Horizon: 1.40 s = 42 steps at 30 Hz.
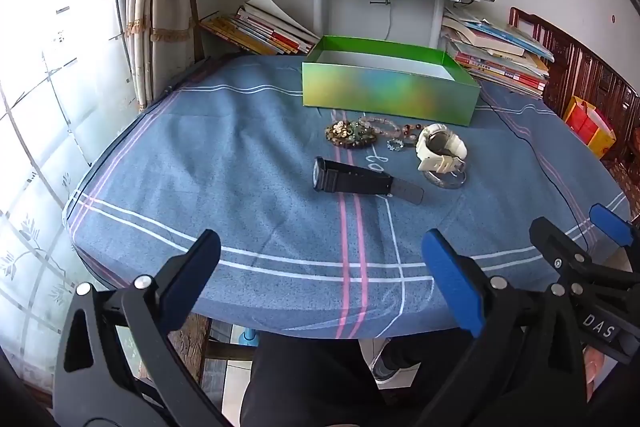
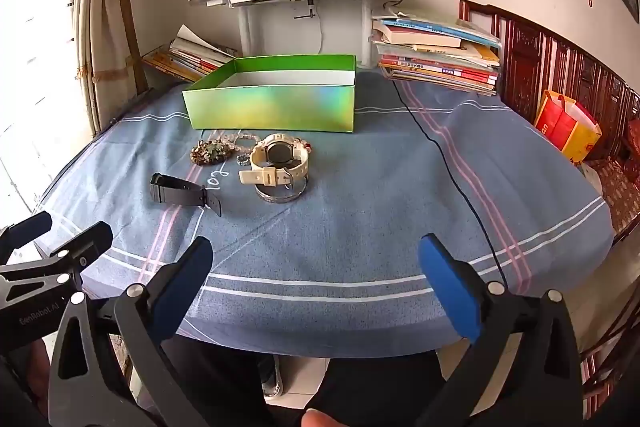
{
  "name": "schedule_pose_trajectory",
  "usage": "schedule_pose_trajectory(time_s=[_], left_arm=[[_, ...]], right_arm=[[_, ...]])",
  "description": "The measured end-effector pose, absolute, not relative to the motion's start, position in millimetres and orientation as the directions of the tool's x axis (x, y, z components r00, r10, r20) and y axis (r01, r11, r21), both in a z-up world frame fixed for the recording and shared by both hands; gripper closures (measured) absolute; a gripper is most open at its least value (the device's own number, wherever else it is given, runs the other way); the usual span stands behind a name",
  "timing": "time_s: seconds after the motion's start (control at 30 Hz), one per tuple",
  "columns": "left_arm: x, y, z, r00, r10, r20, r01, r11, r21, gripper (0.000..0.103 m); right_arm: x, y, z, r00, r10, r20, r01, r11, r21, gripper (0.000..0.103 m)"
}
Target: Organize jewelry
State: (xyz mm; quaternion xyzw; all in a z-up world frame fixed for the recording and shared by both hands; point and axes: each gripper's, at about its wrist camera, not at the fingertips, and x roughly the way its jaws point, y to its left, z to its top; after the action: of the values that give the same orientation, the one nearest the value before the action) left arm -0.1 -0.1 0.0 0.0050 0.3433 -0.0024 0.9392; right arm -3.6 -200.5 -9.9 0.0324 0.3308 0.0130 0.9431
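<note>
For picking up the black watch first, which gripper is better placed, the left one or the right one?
Probably the left. The black watch lies almost straight ahead of the open left gripper, but well off to the left of the open right gripper, which faces the white watch more.

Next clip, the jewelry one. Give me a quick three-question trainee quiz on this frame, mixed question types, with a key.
1. True or false: the green box already holds the white watch.
2. Multiple choice: the black watch lies (A) inside the box, (B) on the cloth nearer the person than the bead pile, (C) on the books.
3. Fill in: both the left gripper and the right gripper are ____ and hold nothing.

Key: 1 false, it rests on the blue tablecloth over a clear bangle, in front of the box. 2 B. 3 open.
</note>
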Motion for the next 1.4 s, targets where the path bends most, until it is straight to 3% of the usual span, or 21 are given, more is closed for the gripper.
schedule_pose_trajectory(time_s=[1.4], left_arm=[[-0.5, -0.3, -3.6, 0.752, -0.015, -0.659, 0.019, 1.0, -0.001, 0.004]], right_arm=[[-3.6, -199.8, -5.6, 0.785, 0.04, -0.619, -0.007, 0.998, 0.056, 0.002]])
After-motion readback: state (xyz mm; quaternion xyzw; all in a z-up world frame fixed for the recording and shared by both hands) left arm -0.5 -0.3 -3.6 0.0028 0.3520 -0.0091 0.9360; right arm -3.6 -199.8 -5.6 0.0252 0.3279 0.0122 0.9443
